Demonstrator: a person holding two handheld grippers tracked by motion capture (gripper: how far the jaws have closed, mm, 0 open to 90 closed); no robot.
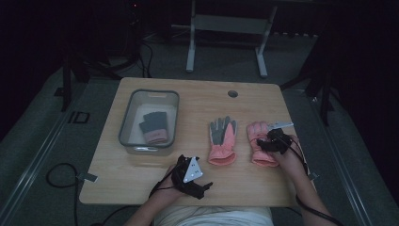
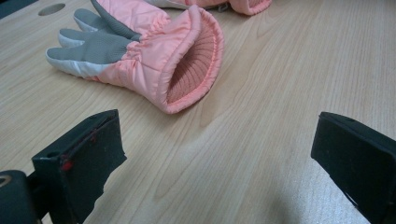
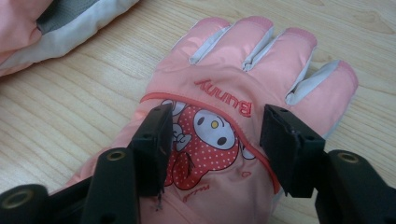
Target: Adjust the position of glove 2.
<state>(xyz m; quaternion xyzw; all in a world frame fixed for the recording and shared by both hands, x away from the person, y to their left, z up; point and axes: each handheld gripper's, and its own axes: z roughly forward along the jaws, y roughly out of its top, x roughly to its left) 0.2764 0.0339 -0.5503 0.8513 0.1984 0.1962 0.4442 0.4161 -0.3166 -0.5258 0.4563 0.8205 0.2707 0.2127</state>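
- Right gripper (image 3: pixel 212 154), frame bottom: jaws parted over bunny glove (image 3: pixel 243 93), holding nothing; lower squarely, close on the printed back.
- Left gripper (image 2: pixel 215 163): wide open, empty, near grey-palmed glove (image 2: pixel 140 51); aim at the cuff.
- Bin (image 1: pixel 126 123), upper left: likely destination.

We see a light wooden table (image 1: pixel 141 183) across the middle of the high view, with a round hole (image 1: pixel 232 93) near its top edge. At centre left stands a clear grey-rimmed bin (image 1: pixel 123 123) holding a dark glove with a pink cuff (image 1: pixel 154 127). Right of centre lie two pink gloves side by side and apart: a grey-palmed glove (image 1: pixel 222 140) and a cartoon-printed glove (image 1: pixel 263 159). A white metal frame (image 1: pixel 226 23) stands at the top, and a black cable (image 1: pixel 54 174) loops at lower left.
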